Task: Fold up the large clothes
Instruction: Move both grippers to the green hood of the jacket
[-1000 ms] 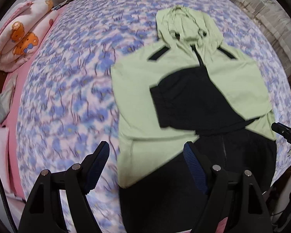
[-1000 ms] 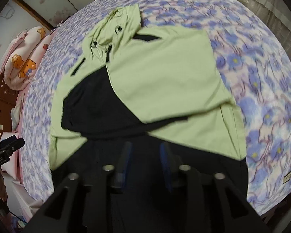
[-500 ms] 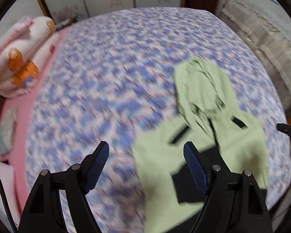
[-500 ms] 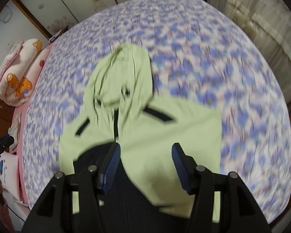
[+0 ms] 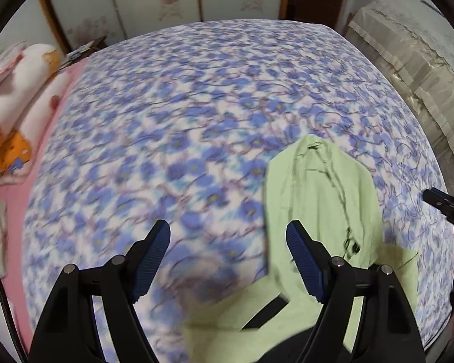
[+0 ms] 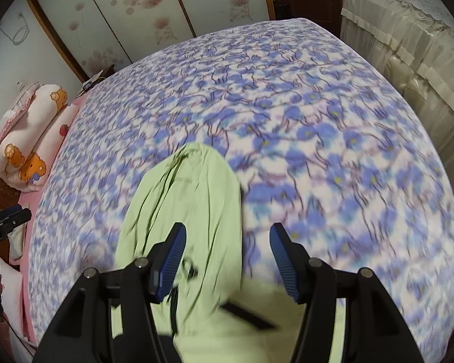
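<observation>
My left claw [image 5: 228,260] hung above the flowered bedspread [image 5: 196,106] with its jaws spread wide and nothing between them. My right claw [image 6: 227,260] was also open and empty, its blue pads apart over the cloth. Neither one touched the green hooded jacket [image 5: 320,199], which lay flat on the near part of the bed, its hood [image 6: 190,187] pointing toward the far side, the shoulders and dark trim running under both claws and out of the bottom of each view. In the left view the hood sat to the right of my jaws; in the right view it sat under the left jaw and a little beyond it.

I judged the next job to be taking the hood and folding it down toward the near side. Several things could spoil that. The pictures were smeared, so I could easily misplace a pinch and catch the bedspread along with the thin cloth, dragging the cover into the fold. The drawstring [image 5: 349,239] lay loose near the neck and could snag on a pad. If the two claws closed at uneven spots the hood would come over skewed. Lifting too briskly could also pull open whatever folds lay hidden beneath me.
</observation>
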Tool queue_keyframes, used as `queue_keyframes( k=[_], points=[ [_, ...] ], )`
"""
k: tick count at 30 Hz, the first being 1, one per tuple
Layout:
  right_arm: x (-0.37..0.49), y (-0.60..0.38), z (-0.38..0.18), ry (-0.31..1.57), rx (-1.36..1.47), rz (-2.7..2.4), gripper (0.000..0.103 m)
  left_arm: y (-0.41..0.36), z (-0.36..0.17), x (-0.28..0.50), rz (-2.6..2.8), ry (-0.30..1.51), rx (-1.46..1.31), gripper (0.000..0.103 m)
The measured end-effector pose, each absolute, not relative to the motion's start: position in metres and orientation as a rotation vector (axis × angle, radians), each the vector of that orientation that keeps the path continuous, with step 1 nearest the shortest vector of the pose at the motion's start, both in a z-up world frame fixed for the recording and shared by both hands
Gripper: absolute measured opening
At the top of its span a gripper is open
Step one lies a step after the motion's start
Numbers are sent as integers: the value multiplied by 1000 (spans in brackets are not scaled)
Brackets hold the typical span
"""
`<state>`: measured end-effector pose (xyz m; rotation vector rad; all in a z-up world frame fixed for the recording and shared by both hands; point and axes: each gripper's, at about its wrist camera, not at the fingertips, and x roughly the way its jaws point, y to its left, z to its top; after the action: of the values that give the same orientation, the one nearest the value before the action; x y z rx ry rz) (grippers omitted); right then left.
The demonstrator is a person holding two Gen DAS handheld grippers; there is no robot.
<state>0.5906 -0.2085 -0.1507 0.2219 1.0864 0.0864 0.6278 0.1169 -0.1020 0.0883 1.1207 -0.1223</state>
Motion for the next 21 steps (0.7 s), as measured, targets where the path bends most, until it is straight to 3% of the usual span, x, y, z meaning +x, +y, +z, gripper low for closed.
queue_keyframes(
  k=[10, 20, 21],
  points=[
    [633, -204, -239, 1092, 246, 168, 58, 63, -206, 688, -228, 1202, -56, 78],
    [650, -217, -282, 1035, 295, 178, 57, 69, -288, 715, -215, 1216, -205, 78],
    [651, -217, -284, 1034, 292, 182, 53, 71, -294, 717, -212, 1214, -225, 78]
  ],
)
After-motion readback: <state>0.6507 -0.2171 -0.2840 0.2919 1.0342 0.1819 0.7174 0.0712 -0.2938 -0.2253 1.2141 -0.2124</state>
